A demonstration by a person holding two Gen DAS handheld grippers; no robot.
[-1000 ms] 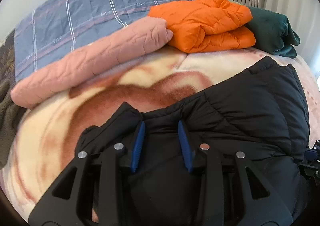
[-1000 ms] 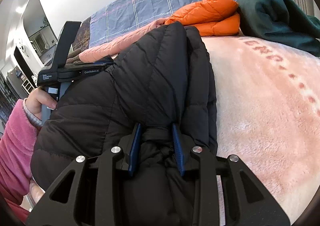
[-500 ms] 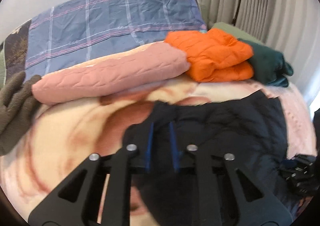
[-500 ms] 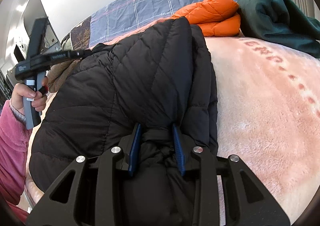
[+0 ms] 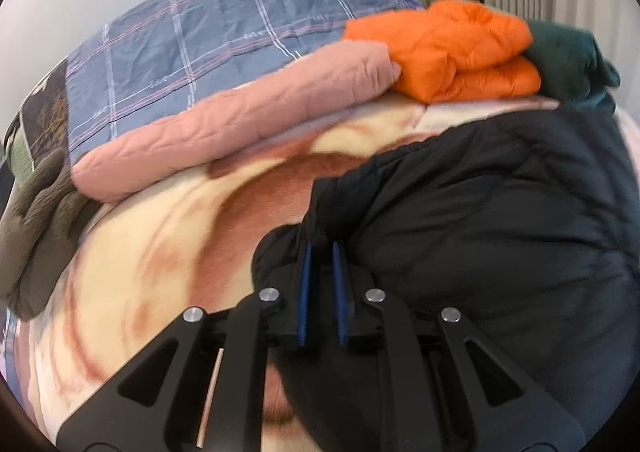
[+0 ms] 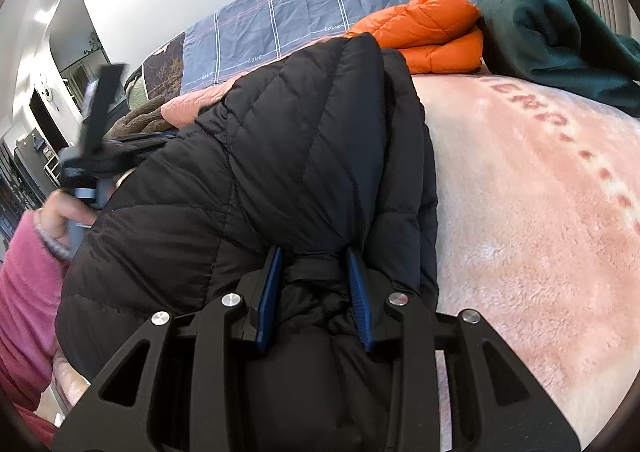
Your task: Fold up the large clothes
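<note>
Jacket [image 5: 500, 220], black, quilted, lies on the blanket [image 5: 152, 252] covering the bed, partly doubled over. No containers in either view. Behind it sit a plaid duvet [image 5: 224, 32], pink quilt [image 5: 248, 120], orange jacket [image 5: 452, 48] and green garment [image 5: 568, 60].

Left gripper [image 5: 320, 252]: pads nearly together, pinching a thin edge of jacket at its left corner. Right gripper [image 6: 314, 264]: clamped on a thick bunch of jacket fabric.

Only the left view shows an olive fleece [image 5: 36, 220] and the blanket's brown pattern. Only the right view shows a hand [image 6: 60, 212] in a pink sleeve [image 6: 24, 292], probably gripping the left handle (blurred), plus blanket lettering.
</note>
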